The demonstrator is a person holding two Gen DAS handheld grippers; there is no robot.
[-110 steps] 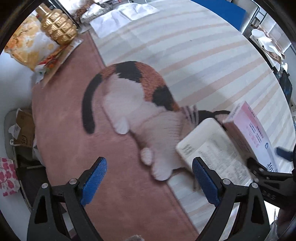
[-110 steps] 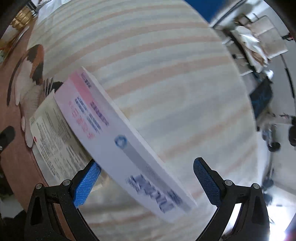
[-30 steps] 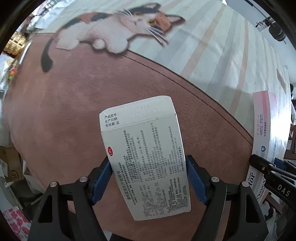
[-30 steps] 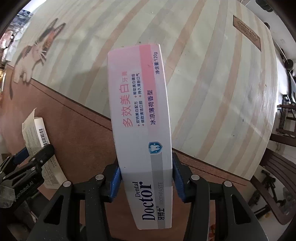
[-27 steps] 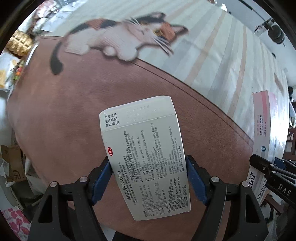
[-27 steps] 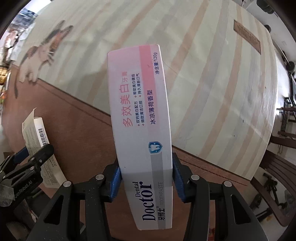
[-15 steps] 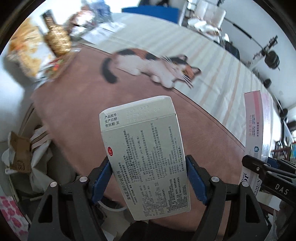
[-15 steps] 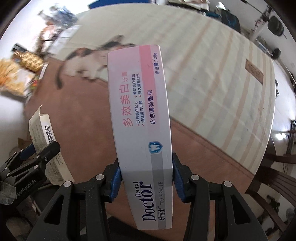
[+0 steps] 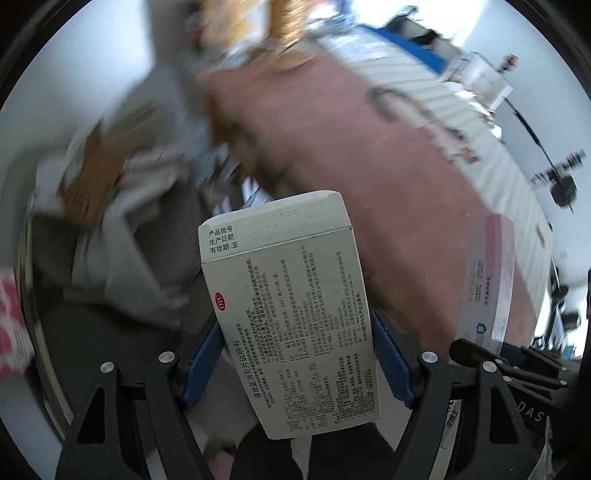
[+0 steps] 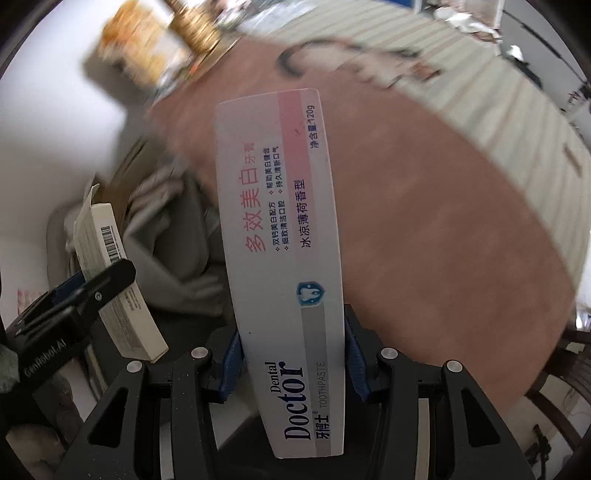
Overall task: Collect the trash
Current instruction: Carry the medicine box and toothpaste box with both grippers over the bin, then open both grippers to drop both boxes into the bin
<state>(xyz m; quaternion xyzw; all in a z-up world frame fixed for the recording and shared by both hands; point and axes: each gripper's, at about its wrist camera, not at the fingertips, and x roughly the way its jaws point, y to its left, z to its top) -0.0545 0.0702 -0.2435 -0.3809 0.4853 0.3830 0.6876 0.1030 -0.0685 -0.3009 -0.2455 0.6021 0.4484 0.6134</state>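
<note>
My left gripper (image 9: 297, 363) is shut on a white medicine box (image 9: 291, 306) printed with small black text, its blue pads pressing both sides. My right gripper (image 10: 291, 356) is shut on a long pink and white toothpaste box (image 10: 280, 236). Both boxes hang in the air past the edge of the round table (image 10: 424, 221). Below and to the left lies a trash bin (image 9: 122, 280) lined with a grey bag and holding crumpled paper and cardboard. The toothpaste box (image 9: 487, 284) shows at the right of the left wrist view, the medicine box (image 10: 114, 273) at the left of the right wrist view.
The table's cloth has a brown border (image 9: 351, 147), cream stripes and a cat picture (image 10: 354, 59). A gold bottle (image 10: 192, 26) and a snack bag (image 10: 144, 55) stand at its near-left edge. A pink patterned packet (image 9: 11, 325) lies on the floor by the bin. A dark chair (image 10: 554, 402) stands at the right.
Both grippers, each still holding its box, have swept fast away from over the table to beside its edge, and the lined bin with paper has come into view beneath them.
</note>
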